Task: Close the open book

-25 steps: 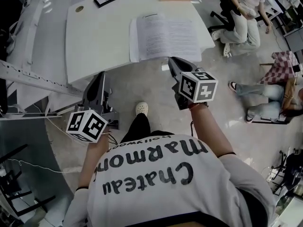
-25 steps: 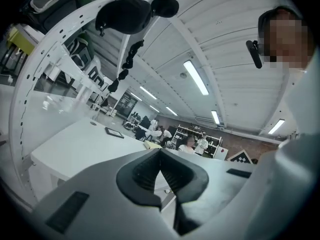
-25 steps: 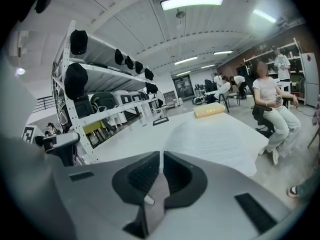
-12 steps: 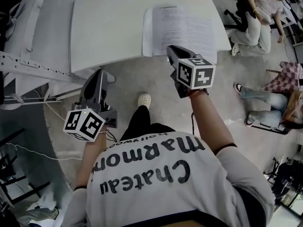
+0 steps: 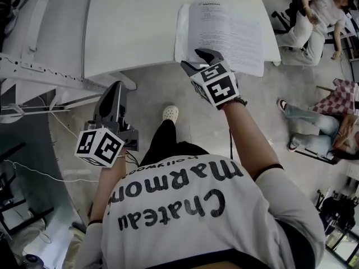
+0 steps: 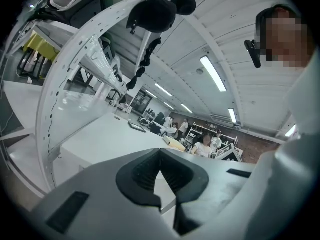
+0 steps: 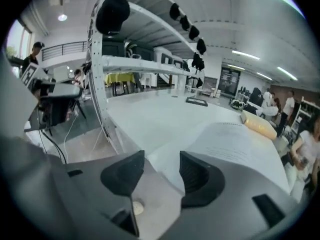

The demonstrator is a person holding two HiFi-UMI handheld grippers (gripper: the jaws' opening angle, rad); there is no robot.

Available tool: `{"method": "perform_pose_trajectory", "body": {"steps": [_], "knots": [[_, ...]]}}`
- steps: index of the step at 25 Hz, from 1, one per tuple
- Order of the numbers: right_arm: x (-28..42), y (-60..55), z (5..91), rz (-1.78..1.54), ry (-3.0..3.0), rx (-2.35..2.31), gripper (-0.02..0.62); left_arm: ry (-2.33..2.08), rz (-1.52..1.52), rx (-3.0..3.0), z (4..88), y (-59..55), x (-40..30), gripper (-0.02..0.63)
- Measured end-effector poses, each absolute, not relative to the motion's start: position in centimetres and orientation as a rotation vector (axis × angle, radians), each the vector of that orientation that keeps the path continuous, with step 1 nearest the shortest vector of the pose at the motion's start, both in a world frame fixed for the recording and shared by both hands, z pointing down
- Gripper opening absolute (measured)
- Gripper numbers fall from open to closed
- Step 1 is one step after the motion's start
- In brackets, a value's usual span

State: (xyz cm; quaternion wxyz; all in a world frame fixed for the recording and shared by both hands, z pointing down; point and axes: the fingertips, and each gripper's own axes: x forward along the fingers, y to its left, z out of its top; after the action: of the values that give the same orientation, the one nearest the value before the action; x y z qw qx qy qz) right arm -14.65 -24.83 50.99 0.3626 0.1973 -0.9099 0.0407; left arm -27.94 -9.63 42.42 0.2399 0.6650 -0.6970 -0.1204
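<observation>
On smooth white table (image 5: 129,32): flat open book (image 5: 230,29) | right tool (image 5: 199,59) just opened, empty | left tool (image 5: 116,88) closed, empty

White table (image 5: 129,29), seated person (image 5: 315,13)

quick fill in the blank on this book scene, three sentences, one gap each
1. The book on the table is ____, not closed.
2. The left tool has its jaws ____, tips touching.
3. Between the right tool and its parted jaws there is ____.
Missing words: open; shut; nothing.
Note: the right tool's jaws have just been opening.
</observation>
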Motion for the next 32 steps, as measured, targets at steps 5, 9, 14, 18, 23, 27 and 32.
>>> {"method": "perform_pose_trajectory", "body": {"steps": [5, 9, 14, 18, 23, 27, 32], "knots": [[-15.2, -24.3, 53.3, -0.103, -2.216, 0.428, 0.23, -1.922, -0.334, 1.792, 43.1, -9.3, -28.5, 0.023], [-15.0, -24.4, 55.2, -0.198, -2.123, 0.416, 0.23, -1.929, -0.338, 1.774, 43.4, -9.1, -28.7, 0.023], [-14.8, -24.7, 56.6, -0.273, -2.067, 0.446, 0.229, -1.934, -0.333, 1.772, 43.6, -9.1, -29.0, 0.023], [-14.7, -25.3, 56.6, -0.308, -2.055, 0.507, 0.175, -1.927, -0.334, 1.777, 43.6, -9.3, -28.7, 0.023], [-14.7, -25.4, 56.7, -0.356, -2.037, 0.533, 0.164, -1.921, -0.335, 1.79, 43.2, -9.6, -28.4, 0.023], [-14.6, -25.5, 56.9, -0.442, -1.999, 0.534, 0.164, -1.925, -0.34, 1.789, 43.1, -9.7, -28.5, 0.023], [-14.3, -25.7, 56.3, -0.415, -2.018, 0.555, 0.119, -1.917, -0.347, 1.79, 42.9, -9.7, -28.0, 0.023]]}}
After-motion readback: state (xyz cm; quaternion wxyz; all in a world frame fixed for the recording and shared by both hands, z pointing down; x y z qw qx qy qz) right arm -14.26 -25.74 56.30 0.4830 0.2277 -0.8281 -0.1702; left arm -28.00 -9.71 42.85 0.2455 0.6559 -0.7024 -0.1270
